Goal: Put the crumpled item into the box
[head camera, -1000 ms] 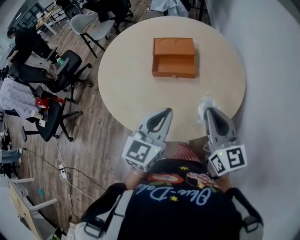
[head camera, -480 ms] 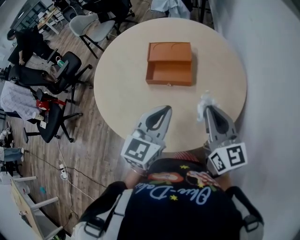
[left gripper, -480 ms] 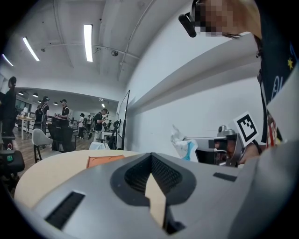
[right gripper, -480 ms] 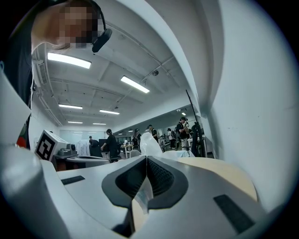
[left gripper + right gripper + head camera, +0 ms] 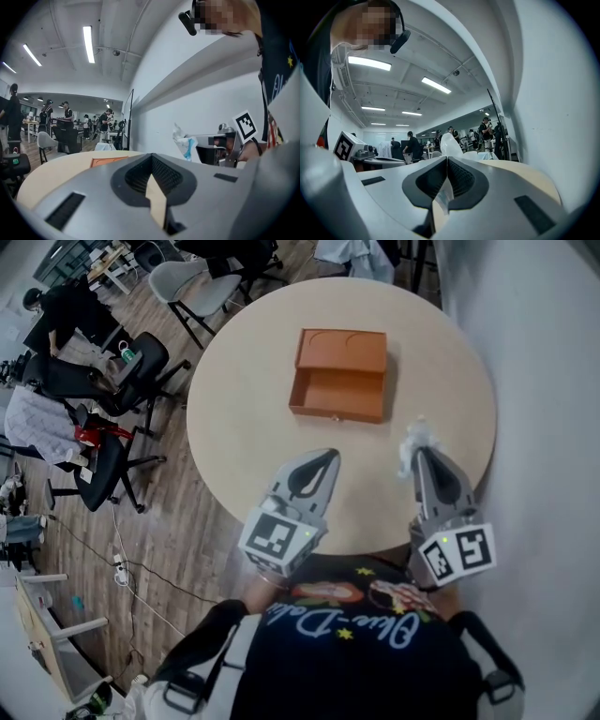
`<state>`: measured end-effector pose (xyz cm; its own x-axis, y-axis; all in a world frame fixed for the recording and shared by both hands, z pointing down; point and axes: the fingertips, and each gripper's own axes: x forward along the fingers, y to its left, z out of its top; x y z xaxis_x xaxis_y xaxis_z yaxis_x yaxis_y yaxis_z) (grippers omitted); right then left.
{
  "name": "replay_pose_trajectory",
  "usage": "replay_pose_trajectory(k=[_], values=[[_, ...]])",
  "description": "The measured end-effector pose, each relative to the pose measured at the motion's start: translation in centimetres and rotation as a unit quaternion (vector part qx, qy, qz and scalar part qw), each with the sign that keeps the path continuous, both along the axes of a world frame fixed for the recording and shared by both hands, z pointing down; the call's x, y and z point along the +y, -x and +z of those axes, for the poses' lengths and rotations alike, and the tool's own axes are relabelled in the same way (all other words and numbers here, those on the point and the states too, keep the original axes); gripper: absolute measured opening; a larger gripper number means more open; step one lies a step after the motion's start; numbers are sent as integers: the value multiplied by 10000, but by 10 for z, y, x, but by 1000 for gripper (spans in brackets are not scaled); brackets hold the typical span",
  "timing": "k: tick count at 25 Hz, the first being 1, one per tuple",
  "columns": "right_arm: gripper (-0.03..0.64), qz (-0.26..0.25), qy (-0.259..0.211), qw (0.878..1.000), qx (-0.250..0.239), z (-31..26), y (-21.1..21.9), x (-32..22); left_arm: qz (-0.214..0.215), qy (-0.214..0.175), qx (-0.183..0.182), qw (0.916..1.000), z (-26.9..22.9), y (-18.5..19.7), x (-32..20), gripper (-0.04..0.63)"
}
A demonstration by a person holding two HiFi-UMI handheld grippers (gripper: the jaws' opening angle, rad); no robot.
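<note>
An open orange box [image 5: 339, 376] lies on the far half of the round beige table [image 5: 244, 418]; its empty tray faces me. My right gripper [image 5: 421, 454] is shut on a crumpled white and blue item [image 5: 413, 443], held above the table's near right edge. The crumpled item [image 5: 449, 145] sticks out past the closed jaws in the right gripper view, and shows as a white wad [image 5: 184, 143] in the left gripper view. My left gripper [image 5: 319, 463] hovers over the near edge of the table, shut and holding nothing. The box [image 5: 108, 161] appears as a low orange strip beyond it.
Office chairs [image 5: 112, 381] and a wooden floor lie left of the table. A white wall [image 5: 553, 409] runs close along the right side. Several people stand far back in the room.
The view has shifted slightly; the box sits a little lower and to the left in frame than a second ago. Both grippers keep their places and stay closed.
</note>
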<state>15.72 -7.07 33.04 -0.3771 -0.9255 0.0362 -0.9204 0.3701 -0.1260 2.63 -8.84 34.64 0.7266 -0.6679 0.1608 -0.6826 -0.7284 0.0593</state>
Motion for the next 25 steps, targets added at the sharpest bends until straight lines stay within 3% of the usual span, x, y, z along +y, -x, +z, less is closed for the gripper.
replay_pose_trajectory(k=[8,17,25], values=[[2,-173,32,9998,97,5,-5,-22,-266,-13,-57,9996,1,0,-8,-8],[2,-373,55,9991,204,17,14,-67,-670,-11,-36,9977,4,29,-31,-8],[2,-375,150,9984,390,33,28,-108,-699,70,-85,9975,14,36,-49,-8]])
